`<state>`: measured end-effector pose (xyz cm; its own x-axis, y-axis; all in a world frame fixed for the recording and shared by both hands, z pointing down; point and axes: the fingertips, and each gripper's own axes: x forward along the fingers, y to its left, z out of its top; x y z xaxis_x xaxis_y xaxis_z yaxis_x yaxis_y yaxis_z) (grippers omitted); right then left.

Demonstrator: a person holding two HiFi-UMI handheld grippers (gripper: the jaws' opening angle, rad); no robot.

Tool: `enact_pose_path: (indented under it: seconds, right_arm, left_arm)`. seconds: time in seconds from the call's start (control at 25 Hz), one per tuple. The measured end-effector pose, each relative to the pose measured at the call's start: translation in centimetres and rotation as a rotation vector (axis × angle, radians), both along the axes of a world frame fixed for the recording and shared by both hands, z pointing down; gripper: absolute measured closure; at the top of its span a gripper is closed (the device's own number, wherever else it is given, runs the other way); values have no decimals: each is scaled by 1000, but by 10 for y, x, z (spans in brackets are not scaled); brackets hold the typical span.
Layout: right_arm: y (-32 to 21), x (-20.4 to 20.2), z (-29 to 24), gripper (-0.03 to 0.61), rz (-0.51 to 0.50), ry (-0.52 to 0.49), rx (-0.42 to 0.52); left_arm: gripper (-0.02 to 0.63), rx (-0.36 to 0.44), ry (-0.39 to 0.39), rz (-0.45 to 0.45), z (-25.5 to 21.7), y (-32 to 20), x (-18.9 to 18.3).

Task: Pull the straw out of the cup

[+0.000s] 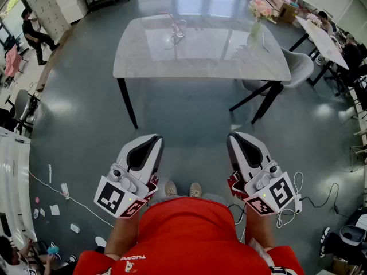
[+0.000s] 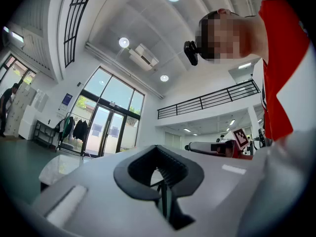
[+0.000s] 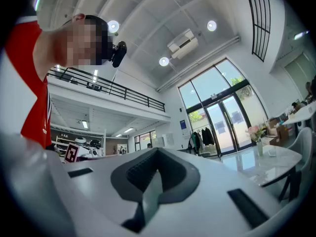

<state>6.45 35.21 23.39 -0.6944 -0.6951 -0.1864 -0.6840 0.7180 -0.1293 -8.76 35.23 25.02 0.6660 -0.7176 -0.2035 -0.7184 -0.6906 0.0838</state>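
A clear glass cup (image 1: 179,32) stands on the far side of the white marble table (image 1: 200,62), with a thin pink straw (image 1: 170,19) leaning out of it toward the left. Both grippers are held low and close to my body, well short of the table. My left gripper (image 1: 151,141) has its jaws together with nothing between them, and the left gripper view shows the same closed gripper (image 2: 164,181) pointing slightly upward at the ceiling. My right gripper (image 1: 237,138) is likewise shut and empty, seen again as the gripper (image 3: 152,177) in its own view.
A vase of pink flowers (image 1: 258,15) stands at the table's right end, with a grey chair (image 1: 298,67) tucked beside it. Cables (image 1: 312,202) and scraps of paper (image 1: 54,209) lie on the grey floor. More tables with people sit at the far right (image 1: 324,36).
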Motion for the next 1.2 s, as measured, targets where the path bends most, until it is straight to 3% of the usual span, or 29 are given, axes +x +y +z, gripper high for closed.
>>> enact_pose_path:
  seconds: [0.76, 1.2]
  right_arm:
    - [-3, 10, -10, 577, -8, -11, 17]
    - [-15, 36, -15, 577, -26, -3, 32]
  left_arm:
    - [609, 17, -18, -1, -7, -4, 8]
    - [609, 28, -20, -45, -11, -17, 23]
